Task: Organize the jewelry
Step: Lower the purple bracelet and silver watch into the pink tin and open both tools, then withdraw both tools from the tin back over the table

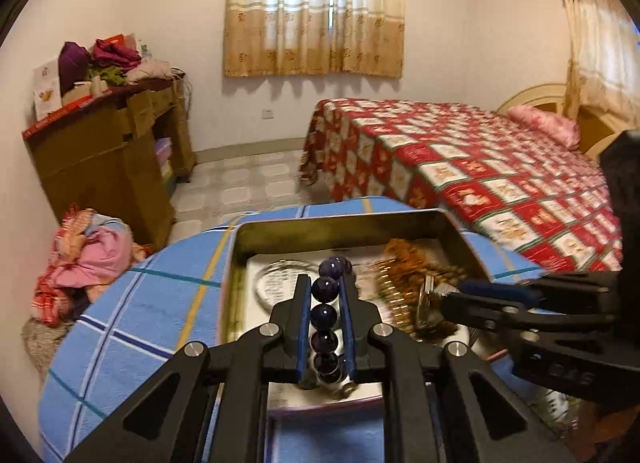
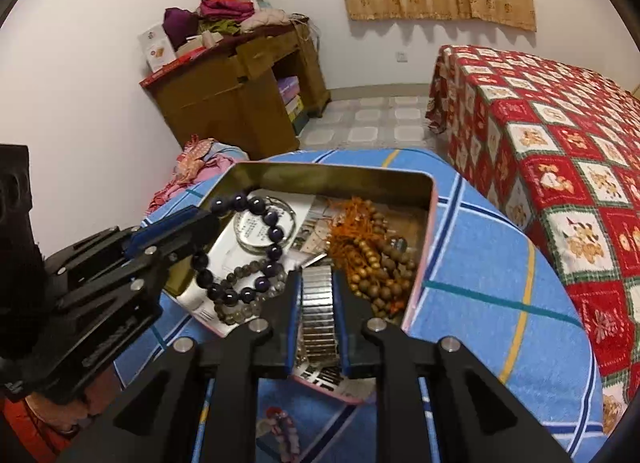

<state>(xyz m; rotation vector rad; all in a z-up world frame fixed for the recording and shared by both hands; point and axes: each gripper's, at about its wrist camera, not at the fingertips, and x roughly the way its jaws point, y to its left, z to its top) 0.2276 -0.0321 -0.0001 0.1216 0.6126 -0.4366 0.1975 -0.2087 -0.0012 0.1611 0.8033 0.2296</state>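
Two grippers worked over one open metal tin [image 1: 340, 223] set on a bench under a blue plaid cloth [image 1: 140, 303].

Left wrist view: the left gripper [image 1: 326, 283] was nearly closed, its blue pads pinching a dark purple bead bracelet [image 1: 324, 313] above the tin. A silver bangle [image 1: 276, 283] lay on the tin floor beyond the fingers. The right gripper [image 1: 452, 295] reached in from the right by a blurred metal band [image 1: 426, 299] and brown beads [image 1: 412, 259].

Right wrist view: the right gripper [image 2: 317, 283] stood partly open, a ribbed metal stretch band [image 2: 318, 303] between its fingers; whether the pads pressed on it I could not tell. The left gripper [image 2: 208, 223] held the purple bracelet [image 2: 256, 247], whose loop hung over the silver bangle [image 2: 260, 231] and a grey bead bracelet [image 2: 248, 311]. Wooden beads with orange tassels [image 2: 372, 255] filled the tin's right side [image 2: 424, 247].
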